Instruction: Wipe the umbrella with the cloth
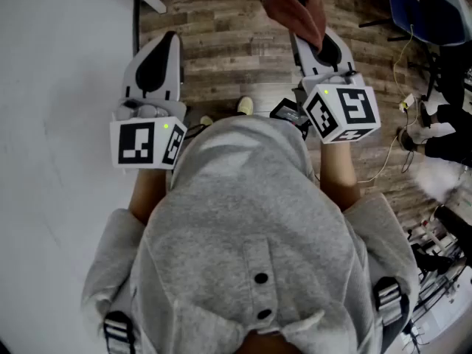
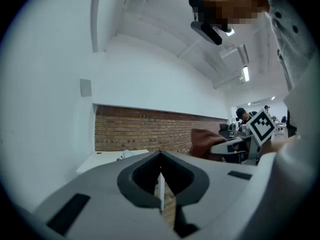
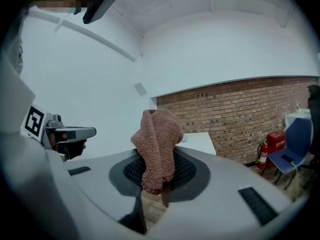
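Rust-brown towelling, the cloth, is pinched in the right hand-held gripper. The jaws are clamped on its lower part, and the rest stands up in a bunched fold above them. The right gripper view shows this plainly: the cloth fills the gap between the jaws of that hand-held gripper.

The left hand-held gripper is clenched with nothing in it; in its own view the jaws meet edge to edge.

Seen from the head camera, both tools are held out side by side in front of a person in a grey hooded top. They point away from the body over a wooden floor, with the left one roughly level with the right.

No view shows the umbrella, so which way it lies from either hand, and how its long axis runs, cannot be told. Far ahead, a white counter stands against a brick wall. A small pale thing lies on it, too small to identify.

Judging from the grips alone, the right hand will do the wiping. The empty left hand is free to steady the umbrella once it is found. Which hand is nearer to it stays open until then.
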`<state>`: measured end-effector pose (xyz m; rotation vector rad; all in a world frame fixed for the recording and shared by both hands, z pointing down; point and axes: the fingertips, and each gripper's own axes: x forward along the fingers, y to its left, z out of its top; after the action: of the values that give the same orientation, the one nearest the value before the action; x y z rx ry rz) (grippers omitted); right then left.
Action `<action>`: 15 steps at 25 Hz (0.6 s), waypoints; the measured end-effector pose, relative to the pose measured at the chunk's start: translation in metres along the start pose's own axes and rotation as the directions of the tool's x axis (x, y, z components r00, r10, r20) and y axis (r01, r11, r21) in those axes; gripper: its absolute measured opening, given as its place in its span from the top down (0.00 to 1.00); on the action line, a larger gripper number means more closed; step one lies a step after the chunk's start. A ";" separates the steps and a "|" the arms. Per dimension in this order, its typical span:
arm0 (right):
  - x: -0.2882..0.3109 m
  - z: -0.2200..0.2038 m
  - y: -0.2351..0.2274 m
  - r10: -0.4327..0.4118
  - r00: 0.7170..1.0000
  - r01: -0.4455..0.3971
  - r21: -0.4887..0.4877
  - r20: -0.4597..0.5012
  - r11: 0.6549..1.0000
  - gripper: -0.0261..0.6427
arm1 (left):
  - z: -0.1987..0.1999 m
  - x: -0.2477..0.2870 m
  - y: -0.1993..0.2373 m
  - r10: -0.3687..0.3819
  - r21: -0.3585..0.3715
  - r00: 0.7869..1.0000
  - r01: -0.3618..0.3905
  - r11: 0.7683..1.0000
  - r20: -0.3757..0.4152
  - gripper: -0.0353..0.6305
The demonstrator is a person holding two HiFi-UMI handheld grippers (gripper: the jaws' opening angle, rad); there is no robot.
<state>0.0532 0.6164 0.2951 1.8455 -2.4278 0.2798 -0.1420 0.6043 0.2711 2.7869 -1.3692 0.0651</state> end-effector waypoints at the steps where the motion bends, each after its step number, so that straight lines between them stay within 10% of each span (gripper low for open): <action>1: -0.001 0.001 -0.002 0.000 1.000 0.000 -0.001 0.001 1.000 0.84 | 0.002 0.001 -0.002 -0.003 -0.001 1.000 0.003 1.000 0.001 0.92; 15: -0.018 -0.007 -0.023 0.025 1.000 -0.025 0.043 -0.008 0.999 0.84 | 0.003 0.015 -0.030 -0.027 0.014 1.000 0.027 1.000 -0.013 0.92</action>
<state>0.0799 0.6288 0.3012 1.8283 -2.4601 0.3432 -0.1092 0.6107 0.2688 2.8108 -1.3340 0.0921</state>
